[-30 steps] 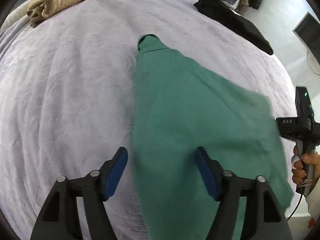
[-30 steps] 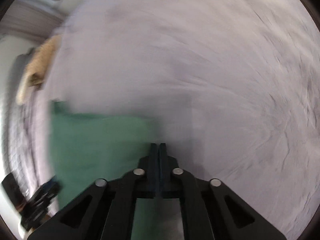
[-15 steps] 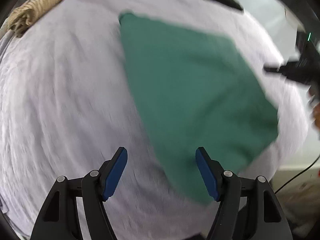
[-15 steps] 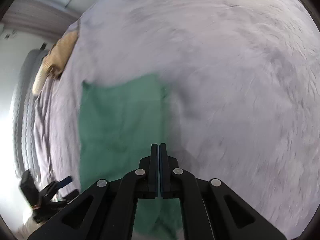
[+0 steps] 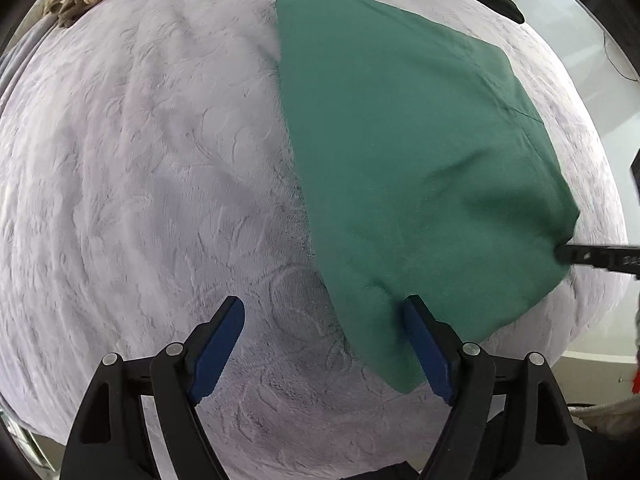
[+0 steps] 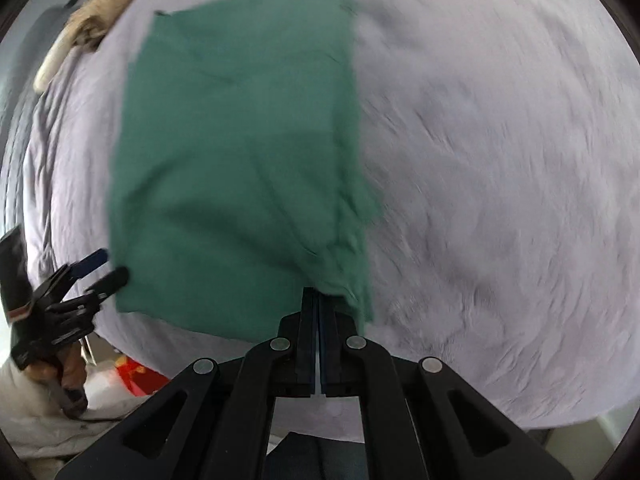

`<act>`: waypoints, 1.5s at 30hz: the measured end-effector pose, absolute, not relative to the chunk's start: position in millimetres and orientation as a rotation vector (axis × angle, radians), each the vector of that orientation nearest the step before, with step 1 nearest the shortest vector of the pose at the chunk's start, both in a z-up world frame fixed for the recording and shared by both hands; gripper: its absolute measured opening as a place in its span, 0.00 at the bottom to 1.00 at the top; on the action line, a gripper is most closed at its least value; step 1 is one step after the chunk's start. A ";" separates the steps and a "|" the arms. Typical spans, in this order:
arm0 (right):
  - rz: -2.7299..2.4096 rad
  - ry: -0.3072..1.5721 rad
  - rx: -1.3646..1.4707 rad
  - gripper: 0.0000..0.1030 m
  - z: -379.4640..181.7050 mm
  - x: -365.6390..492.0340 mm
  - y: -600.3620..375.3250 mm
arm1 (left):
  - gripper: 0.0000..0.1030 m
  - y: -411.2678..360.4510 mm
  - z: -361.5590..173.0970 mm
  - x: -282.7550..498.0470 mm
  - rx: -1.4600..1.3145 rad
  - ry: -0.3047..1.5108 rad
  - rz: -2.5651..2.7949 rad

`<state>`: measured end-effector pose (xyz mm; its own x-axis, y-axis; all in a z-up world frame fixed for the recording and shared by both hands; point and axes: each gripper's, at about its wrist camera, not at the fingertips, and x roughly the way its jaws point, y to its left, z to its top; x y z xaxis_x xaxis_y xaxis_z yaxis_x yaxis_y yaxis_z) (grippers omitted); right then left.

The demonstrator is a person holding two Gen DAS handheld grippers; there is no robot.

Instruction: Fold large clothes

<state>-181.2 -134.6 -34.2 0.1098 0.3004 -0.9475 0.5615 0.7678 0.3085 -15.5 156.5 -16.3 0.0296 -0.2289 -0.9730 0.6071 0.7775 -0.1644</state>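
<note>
While the right gripper stays clenched on the garment's near corner, the cloth has gone from hanging to lying spread on the bed, toward its near right edge. That half looks laid down, so the fold seems partly done. Its other near corner sits beside the left gripper, whose fingers are spread and hold nothing.
</note>
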 end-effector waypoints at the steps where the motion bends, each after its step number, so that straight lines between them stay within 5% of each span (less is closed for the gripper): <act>1: -0.230 1.494 0.763 0.00 -41.5 -184.0 -137.4 | 0.80 155.7 -17.1 -15.5 0.334 1.405 -0.661; 18: -0.250 1.559 0.750 0.00 -74.7 -153.2 -119.9 | 1.00 153.3 -47.6 -8.0 0.267 1.488 -0.581; 33: -0.292 1.462 0.843 0.01 -36.1 -168.1 -132.5 | 1.00 155.7 -35.9 -9.3 0.318 1.466 -0.527; 38: -0.281 1.345 0.862 0.16 -12.7 -161.1 -139.3 | 1.00 151.1 -25.1 -7.6 0.364 1.431 -0.526; 45: -0.260 1.301 0.880 0.19 1.6 -175.8 -140.9 | 1.00 144.1 -12.2 -1.5 0.377 1.406 -0.505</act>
